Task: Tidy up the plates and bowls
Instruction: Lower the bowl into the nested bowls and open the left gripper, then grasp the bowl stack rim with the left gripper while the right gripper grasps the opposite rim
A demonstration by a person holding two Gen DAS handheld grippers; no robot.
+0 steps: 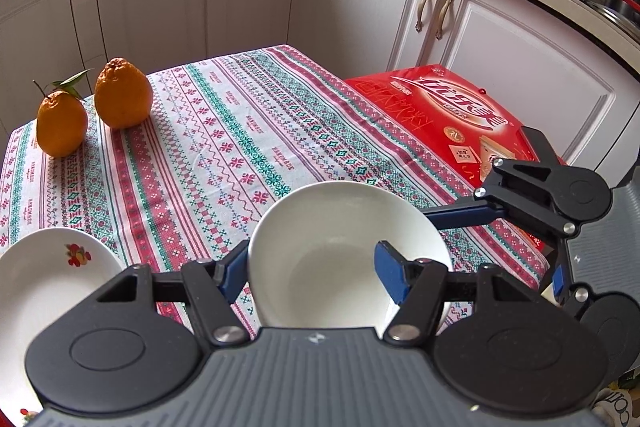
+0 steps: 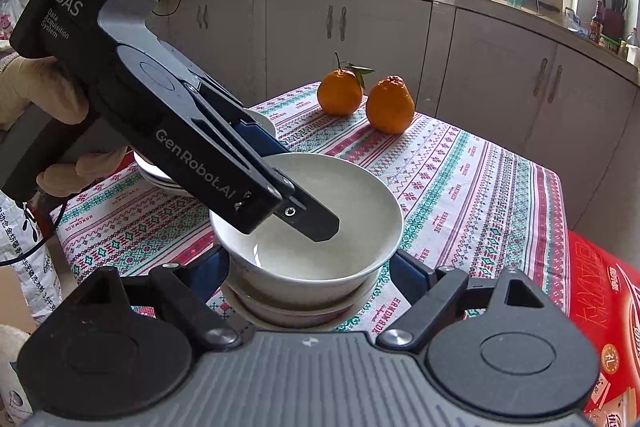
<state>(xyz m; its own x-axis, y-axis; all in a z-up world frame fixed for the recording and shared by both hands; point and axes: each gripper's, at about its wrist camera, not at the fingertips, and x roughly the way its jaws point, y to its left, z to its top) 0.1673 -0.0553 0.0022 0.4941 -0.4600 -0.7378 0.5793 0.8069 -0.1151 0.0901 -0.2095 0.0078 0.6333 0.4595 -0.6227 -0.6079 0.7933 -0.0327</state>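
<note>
The left tongs (image 2: 256, 163) pinch the bowl (image 2: 308, 223) by its left rim, directly over a lower bowl (image 2: 288, 311) flanked by the spread right tongs (image 2: 308, 275).

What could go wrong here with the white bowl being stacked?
1. The left gripper pinches the white bowl by one wall only; it could tip or slip.
2. The lower bowl sits near the table edge, so a hard landing might push the stack off.
3. The right gripper flanks the bowls closely and might bump them.
</note>
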